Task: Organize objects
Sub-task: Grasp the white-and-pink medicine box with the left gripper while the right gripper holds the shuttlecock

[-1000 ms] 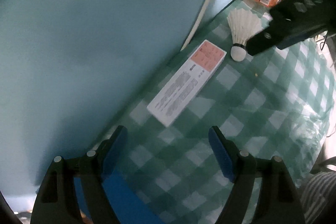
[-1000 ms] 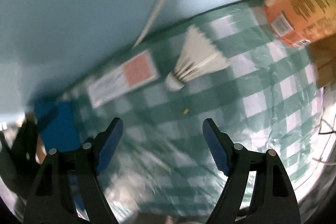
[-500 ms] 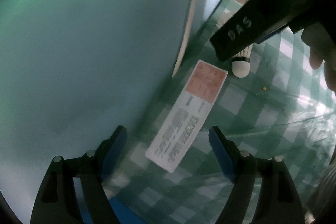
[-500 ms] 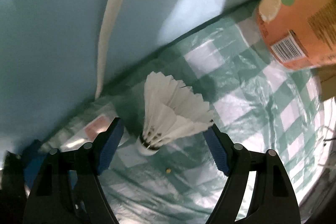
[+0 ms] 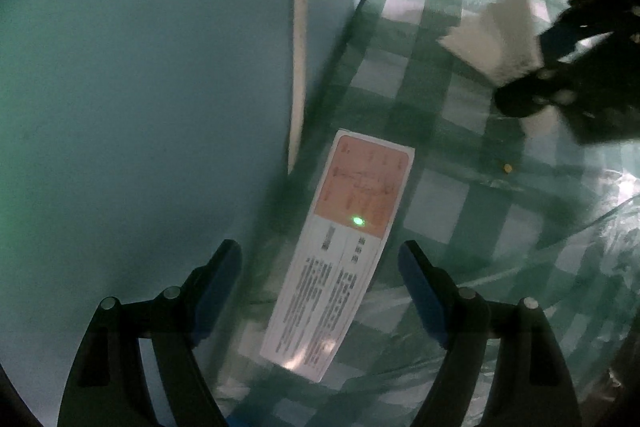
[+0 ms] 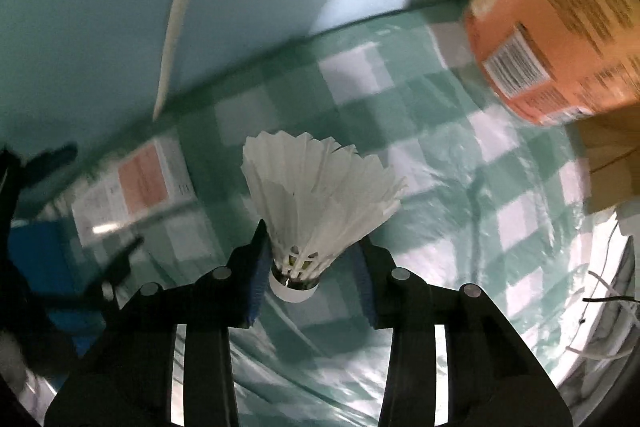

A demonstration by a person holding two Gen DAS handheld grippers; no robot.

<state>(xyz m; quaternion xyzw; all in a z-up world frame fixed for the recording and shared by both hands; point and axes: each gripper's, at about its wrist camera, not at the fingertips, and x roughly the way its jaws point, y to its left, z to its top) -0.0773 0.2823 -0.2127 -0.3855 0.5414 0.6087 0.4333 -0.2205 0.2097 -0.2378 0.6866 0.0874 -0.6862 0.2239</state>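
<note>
Right gripper (image 6: 310, 277) closed onto shuttlecock (image 6: 316, 203), previously loose. Left gripper (image 5: 320, 291) open, box (image 5: 340, 251) at 12 o'clock.

Green-white checked tablecloth (image 5: 440, 115) covers the table, under clear plastic. Pale blue wall (image 5: 140, 87) behind, with a white cord (image 6: 180, 7) hanging down. Small yellow crumb (image 5: 508, 168) on the cloth.
</note>
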